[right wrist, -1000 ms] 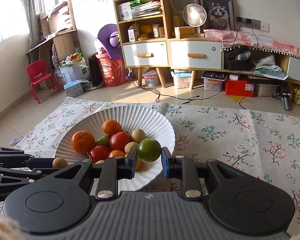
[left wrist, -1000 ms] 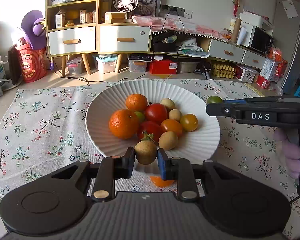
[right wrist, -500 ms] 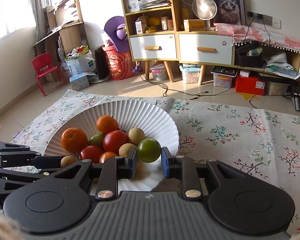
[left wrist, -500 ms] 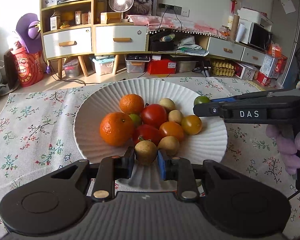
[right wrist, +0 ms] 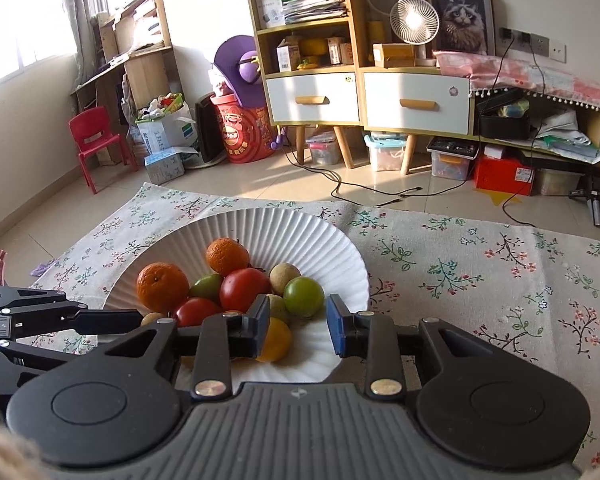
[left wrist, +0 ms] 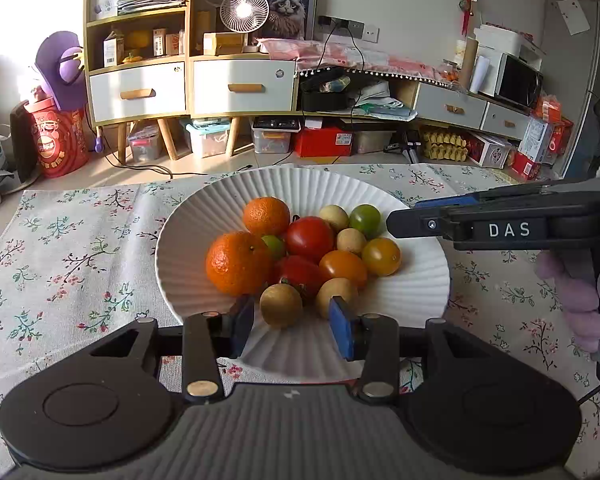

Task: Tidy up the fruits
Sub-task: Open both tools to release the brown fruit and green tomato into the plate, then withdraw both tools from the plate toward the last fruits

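Note:
A white ribbed plate [left wrist: 188, 240] on the floral cloth holds oranges, tomatoes, longans and green fruits. My left gripper [left wrist: 292, 326] is open over the plate's near rim; a brown longan [left wrist: 281, 305] lies on the plate just ahead, between the jaws, not gripped. My right gripper [right wrist: 298, 326] is open over the plate [right wrist: 268, 228]; a green fruit [right wrist: 304, 296] rests in the pile just ahead of its fingers. The right gripper also shows in the left wrist view [left wrist: 404, 224], beside the green fruit [left wrist: 365, 220]. The left gripper shows at the left in the right wrist view [right wrist: 100, 320].
The floral tablecloth [left wrist: 80, 248] covers the table around the plate. Behind the table's far edge are a floor with cables, a shelf cabinet [left wrist: 140, 60] and storage boxes. A gloved hand [left wrist: 572, 292] holds the right gripper.
Both grippers moved in over the plate and opened. The left let go of the longan and the right let go of the green fruit; both fruits now lie on the plate.

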Available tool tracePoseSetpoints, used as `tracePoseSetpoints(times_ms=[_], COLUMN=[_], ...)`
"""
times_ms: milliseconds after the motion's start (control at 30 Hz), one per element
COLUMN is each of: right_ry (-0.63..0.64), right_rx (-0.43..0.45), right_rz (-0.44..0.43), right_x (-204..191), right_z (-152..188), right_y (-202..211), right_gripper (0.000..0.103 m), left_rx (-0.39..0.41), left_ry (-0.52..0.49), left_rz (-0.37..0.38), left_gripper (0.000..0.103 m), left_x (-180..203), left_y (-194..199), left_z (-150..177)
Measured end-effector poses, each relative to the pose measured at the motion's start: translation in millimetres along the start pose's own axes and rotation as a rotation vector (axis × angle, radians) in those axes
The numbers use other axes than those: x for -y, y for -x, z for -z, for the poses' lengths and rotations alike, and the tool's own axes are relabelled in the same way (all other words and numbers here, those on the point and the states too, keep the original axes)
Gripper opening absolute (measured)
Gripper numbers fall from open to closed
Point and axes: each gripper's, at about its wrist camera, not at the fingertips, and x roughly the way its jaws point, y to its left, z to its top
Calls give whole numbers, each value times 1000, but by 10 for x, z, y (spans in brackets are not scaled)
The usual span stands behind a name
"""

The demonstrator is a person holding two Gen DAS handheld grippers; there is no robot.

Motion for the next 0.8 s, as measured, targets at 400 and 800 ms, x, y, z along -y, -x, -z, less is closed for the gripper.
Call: tracePoseSetpoints(times_ms=[400,800], right_ry=[9,16], right_rx=[1,-24], right_rz=[32,57], right_x=[-61,-201], right_z=[74,384], right_y=[312,491], right_gripper=[56,96], left_rx=[-7,-13], left_ry=[11,40], left_rz=[-41,-97], left_gripper=[69,96], left_x=[23,9], left_y=[209,270], left_z=[71,369])
